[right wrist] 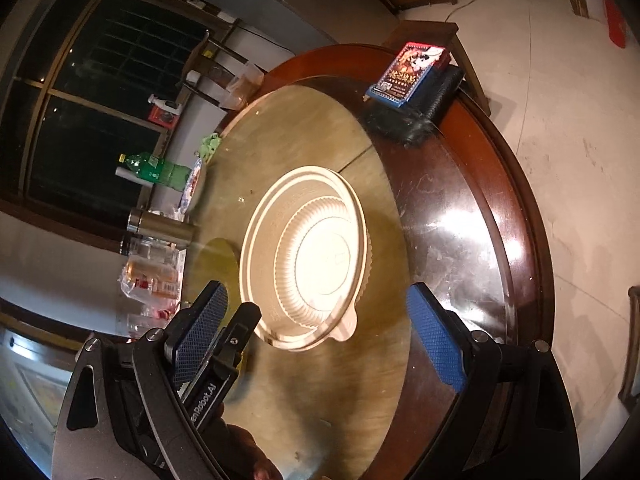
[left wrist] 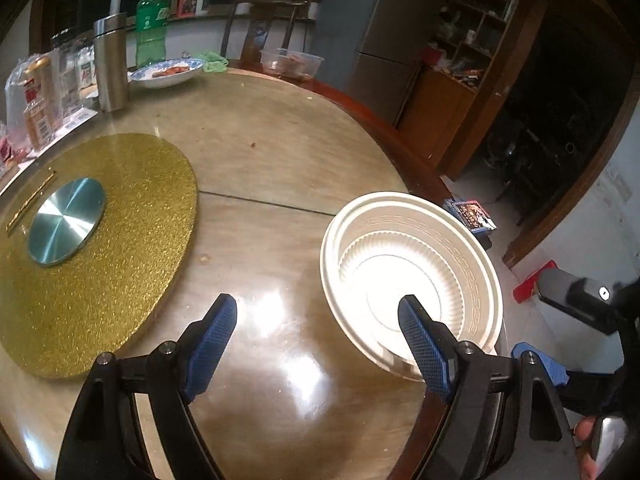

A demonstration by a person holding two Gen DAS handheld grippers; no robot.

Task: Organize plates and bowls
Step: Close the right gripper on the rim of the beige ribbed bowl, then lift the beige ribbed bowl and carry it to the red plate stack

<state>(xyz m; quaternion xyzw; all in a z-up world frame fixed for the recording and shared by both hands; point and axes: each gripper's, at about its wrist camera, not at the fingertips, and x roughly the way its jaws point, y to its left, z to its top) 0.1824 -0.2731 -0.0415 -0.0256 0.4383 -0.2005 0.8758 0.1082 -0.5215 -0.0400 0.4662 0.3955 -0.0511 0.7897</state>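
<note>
A white ribbed bowl (left wrist: pixel 412 272) sits inside a wider white plate (left wrist: pixel 476 248) near the round table's right edge. My left gripper (left wrist: pixel 318 320) is open and empty; its right finger is in front of the bowl's near side. In the right wrist view the same bowl (right wrist: pixel 320 256) and plate (right wrist: pixel 256 248) lie straight ahead. My right gripper (right wrist: pixel 316 312) is open and empty, just short of the plate's near rim. The left gripper's body shows beside its left finger.
A gold glitter turntable (left wrist: pixel 120 256) with a metal disc (left wrist: pixel 66 226) lies at left. A steel flask (left wrist: pixel 110 64), green bottle (left wrist: pixel 152 20), blue-rimmed dish (left wrist: pixel 166 72), plastic tub (left wrist: pixel 290 62) and jars stand at the far side. A card box (right wrist: pixel 408 72) lies at the table edge.
</note>
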